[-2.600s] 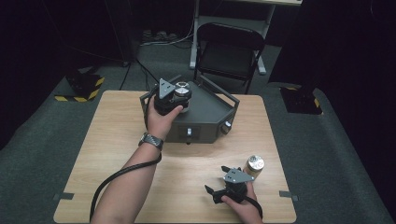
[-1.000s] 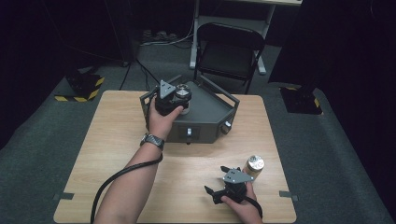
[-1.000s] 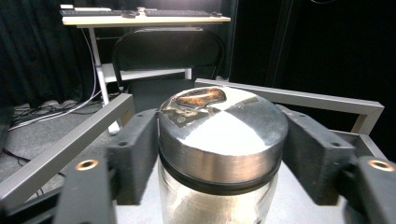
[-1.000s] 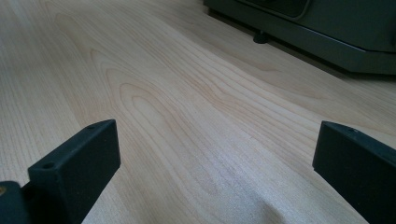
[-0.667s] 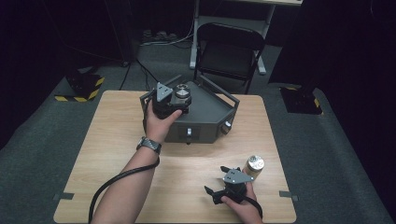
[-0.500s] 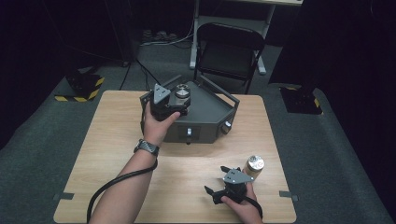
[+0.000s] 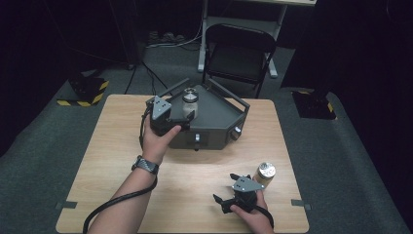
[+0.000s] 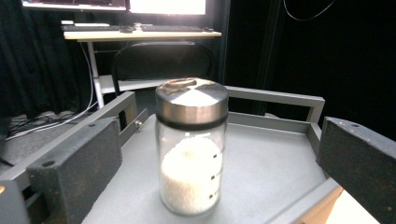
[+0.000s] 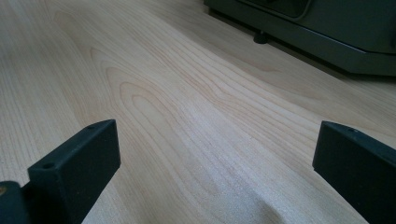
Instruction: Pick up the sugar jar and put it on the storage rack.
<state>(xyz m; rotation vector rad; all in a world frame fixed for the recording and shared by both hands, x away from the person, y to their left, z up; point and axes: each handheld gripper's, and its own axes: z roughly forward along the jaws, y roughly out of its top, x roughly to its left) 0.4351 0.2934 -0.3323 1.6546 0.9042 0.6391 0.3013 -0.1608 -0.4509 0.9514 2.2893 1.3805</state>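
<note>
Two jars: one glass jar [image 8: 191,147] stands upright on the grey tray [image 7: 214,117]; a second jar [image 7: 265,174] stands on the wooden surface [image 7: 97,161], just beside the right tongs [image 7: 225,204].
Writing: short dark marks run down the glass jar's side in the left gripper view, too small to read; no brand can be made out.
Contents, glass jar: white grains fill roughly the lower half; a metal lid [image 8: 192,97] closes the top.
Contents, second jar: cannot tell; the high view gives its shiny lid and a tan side.
Tray: grey, angular, with raised rail handles [image 8: 280,96] at its edges and knobs on its front face; it sits at the far middle of the surface.
Left tongs [image 7: 187,121]: spread wide, having just been opening; the glass jar stands between the jaws, clear of both pads.
Right tongs: wide apart, holding nothing, resting low at the near edge of the surface.
Left gripper view adds: the grains, the marks on the glass, a desk [image 8: 140,35] and a folding chair [image 8: 163,58] behind the tray.
Right gripper view adds: wood grain close up and the tray's dark underside with a small foot [image 9: 259,38].
High view adds: both forearms, a wristwatch [image 7: 145,165] on the left wrist, and the dark carpet [image 7: 350,161] around.
</note>
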